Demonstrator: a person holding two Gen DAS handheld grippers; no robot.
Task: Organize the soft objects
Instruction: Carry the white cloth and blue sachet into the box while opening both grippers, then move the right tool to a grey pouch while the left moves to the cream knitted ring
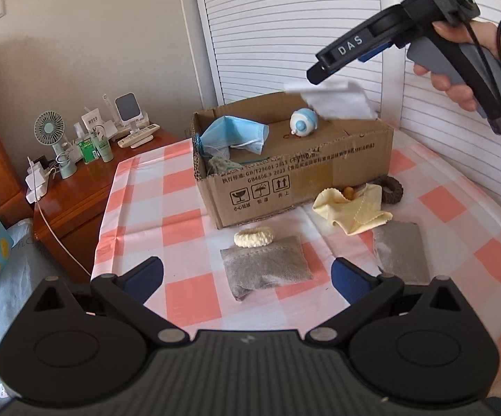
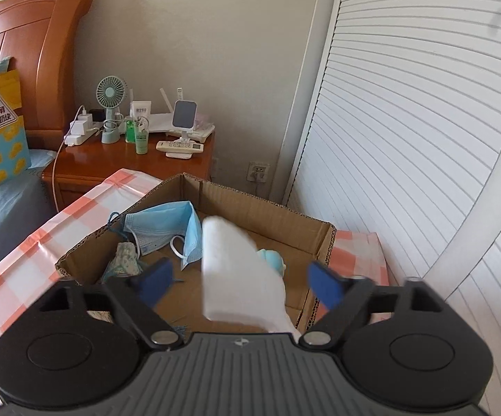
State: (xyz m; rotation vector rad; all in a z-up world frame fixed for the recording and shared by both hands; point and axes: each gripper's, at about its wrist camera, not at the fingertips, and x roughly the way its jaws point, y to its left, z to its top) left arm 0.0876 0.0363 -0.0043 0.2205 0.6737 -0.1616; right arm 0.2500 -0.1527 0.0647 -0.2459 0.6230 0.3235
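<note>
Above the cardboard box [image 2: 285, 222], right tongs [image 2: 240, 277] agape, white cloth [image 2: 229, 270] loose between; left tongs [image 1: 247, 277] wide too.

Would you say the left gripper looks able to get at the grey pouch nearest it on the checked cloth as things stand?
Probably yes. The left gripper is open, with the grey pouch lying flat just ahead between its fingers. Only the cream scrunchie rests at the pouch's far edge; nothing covers it.

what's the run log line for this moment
right gripper open | white cloth dropping over cardboard box | left gripper open, empty
</note>
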